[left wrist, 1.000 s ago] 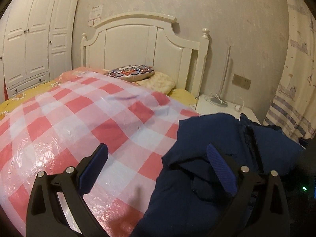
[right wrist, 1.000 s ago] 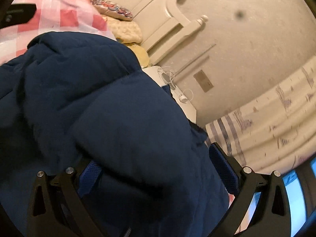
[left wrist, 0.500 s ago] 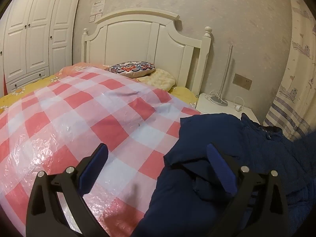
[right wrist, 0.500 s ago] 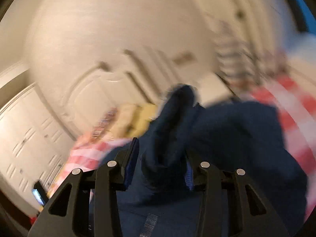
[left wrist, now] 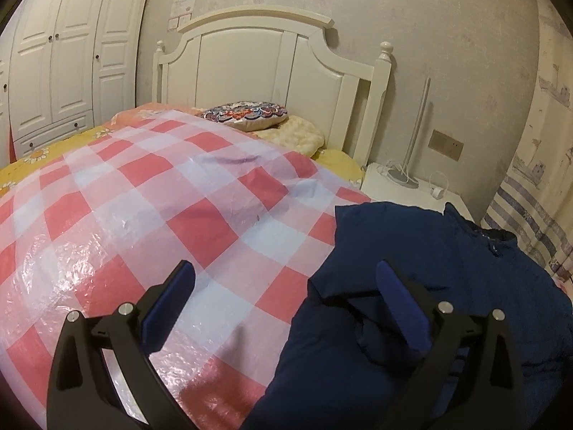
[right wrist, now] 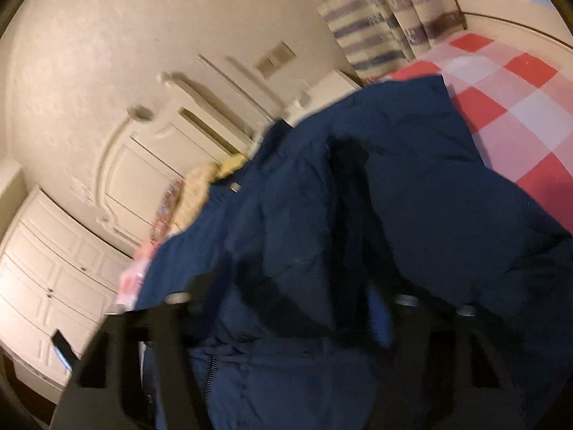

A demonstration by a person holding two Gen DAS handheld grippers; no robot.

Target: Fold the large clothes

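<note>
A large navy padded jacket lies bunched on the right side of a bed under a red and white checked plastic sheet. My left gripper is open and empty just above the sheet, its right finger over the jacket's left edge. In the blurred, tilted right wrist view the jacket fills the middle and covers my right gripper. Jacket fabric lies between its fingers, and the jaws look wide apart. A snap and a zip show on the jacket.
A white headboard with a patterned cushion and a cream pillow stands at the far end. A white wardrobe is at the left. A white bedside table with a lamp and striped curtains are at the right.
My right gripper swung round fast, first squeezing a fold of the jacket, then spreading wider with the jacket draped over it. My left gripper stayed open and nearly still.
</note>
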